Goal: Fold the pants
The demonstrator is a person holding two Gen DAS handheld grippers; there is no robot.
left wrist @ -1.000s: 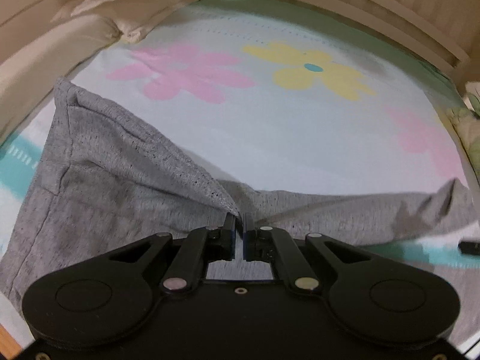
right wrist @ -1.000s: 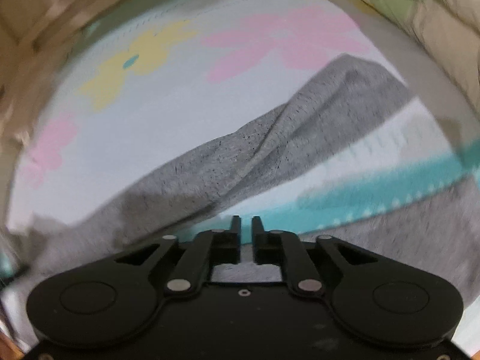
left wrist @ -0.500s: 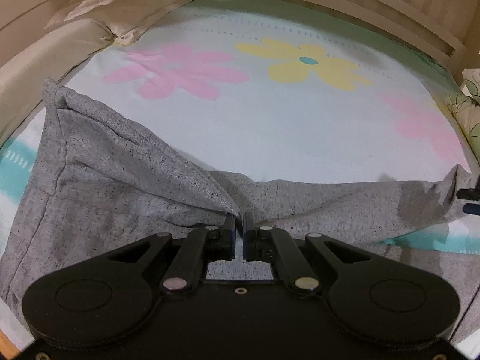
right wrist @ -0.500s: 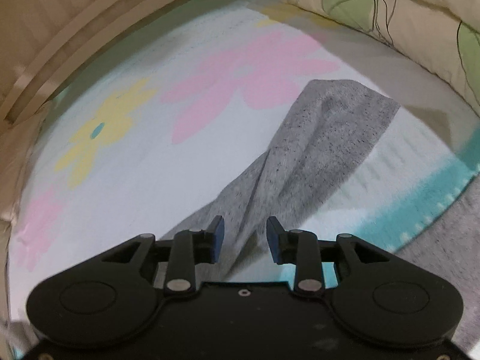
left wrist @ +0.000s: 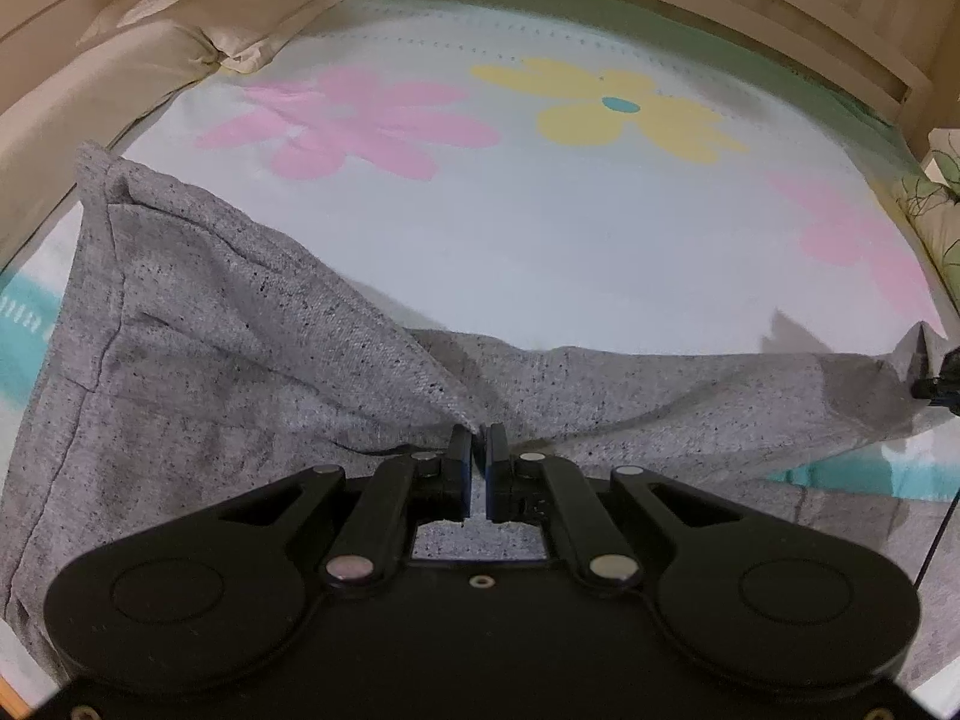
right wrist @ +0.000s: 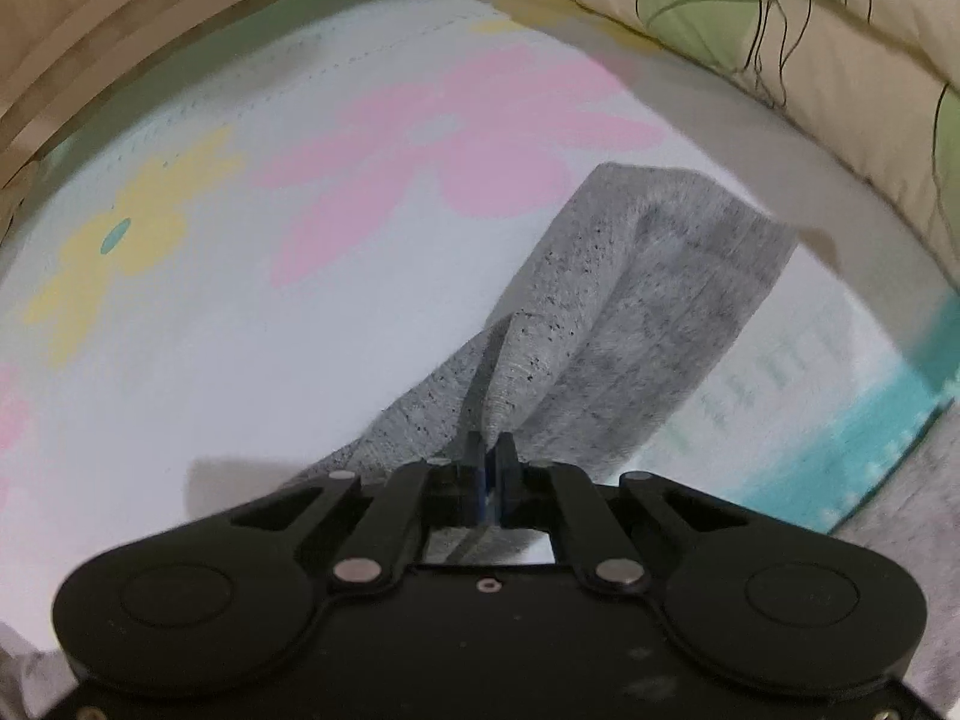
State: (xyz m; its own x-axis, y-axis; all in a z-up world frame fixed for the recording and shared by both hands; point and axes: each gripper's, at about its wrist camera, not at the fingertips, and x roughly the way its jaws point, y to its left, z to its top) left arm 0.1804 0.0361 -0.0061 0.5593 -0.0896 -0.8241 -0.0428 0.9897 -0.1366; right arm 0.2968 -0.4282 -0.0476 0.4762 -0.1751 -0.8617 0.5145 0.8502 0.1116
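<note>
Lying across a flowered bed sheet [left wrist: 540, 252], grey pants [left wrist: 210, 372] are pinched at two spots.
Beige pillows [left wrist: 198, 12] sit at the bed's far edge; the left gripper [left wrist: 479, 450] has its jaws clamped on a fabric ridge, and the right gripper [right wrist: 491, 456] likewise on a raised fold.

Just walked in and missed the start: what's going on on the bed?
A person with a gripper in each hand is folding grey pants on a flower-print bedsheet. The left gripper is shut on a pinch of fabric, and the right gripper is shut on another part. Between them an edge of the pants is raised off the sheet.
</note>
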